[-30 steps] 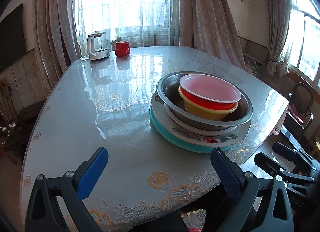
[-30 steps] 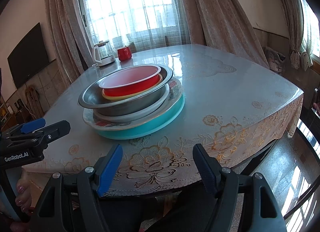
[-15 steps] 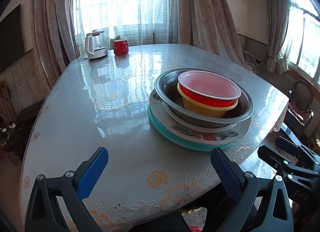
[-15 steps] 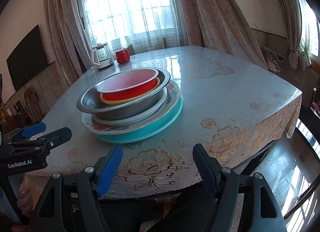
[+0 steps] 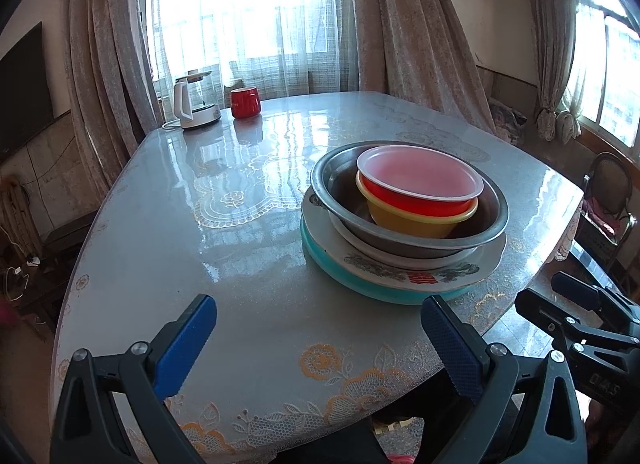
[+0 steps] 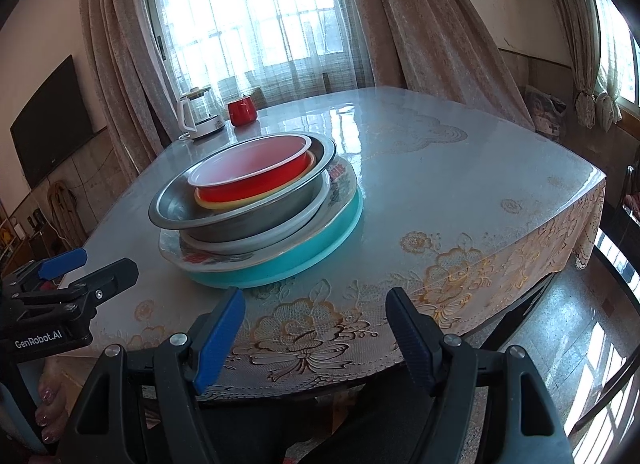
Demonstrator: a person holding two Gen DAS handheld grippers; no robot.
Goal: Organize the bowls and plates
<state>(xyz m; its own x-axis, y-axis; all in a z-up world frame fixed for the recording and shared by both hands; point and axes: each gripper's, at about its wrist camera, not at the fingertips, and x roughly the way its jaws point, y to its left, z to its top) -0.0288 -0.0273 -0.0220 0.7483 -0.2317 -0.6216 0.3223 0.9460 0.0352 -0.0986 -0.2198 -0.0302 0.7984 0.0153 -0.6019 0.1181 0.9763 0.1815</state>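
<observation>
Plates and bowls: one nested pile on the desk [image 5: 168, 232], toward my right as I look along the left gripper; nothing of it is in either gripper.
Left gripper [image 5: 320, 334]: released, jaws wide apart, nothing between them; it hangs over the near edge of the desk, short of the pile.
Right gripper [image 6: 316, 320]: released too, jaws apart and empty; it sits just off the desk's near corner, with the pile ahead and a little to the left.
Pile, top down: red bowl [image 5: 420, 187] inside a yellow bowl [image 5: 416, 221], both in a wide metal bowl [image 5: 332, 183], on a white plate [image 6: 256, 242], on a flowered plate [image 5: 404, 274], on a teal plate [image 6: 312, 254] at the bottom.
Farther off: white kettle [image 5: 194, 103] and red mug [image 5: 245, 102] at the far edge by the window, well apart from the pile.
Stage, as I judge it: the pile looks already sorted by width, so little seems left to do.
Risk one: the red bowl's rim looks thin and light; a hard pinch could buckle it or drag the yellow bowl up with it.
Risk two: the desk's surface is glossy; a sideways nudge on the teal plate could slide the whole pile toward the near edge.
Risk three: both grippers hang close together; reaching at once, they could knock each other.
Change from the earlier frame: the pile's order and place match; both grippers empty then as now, the views hardly shifted.
</observation>
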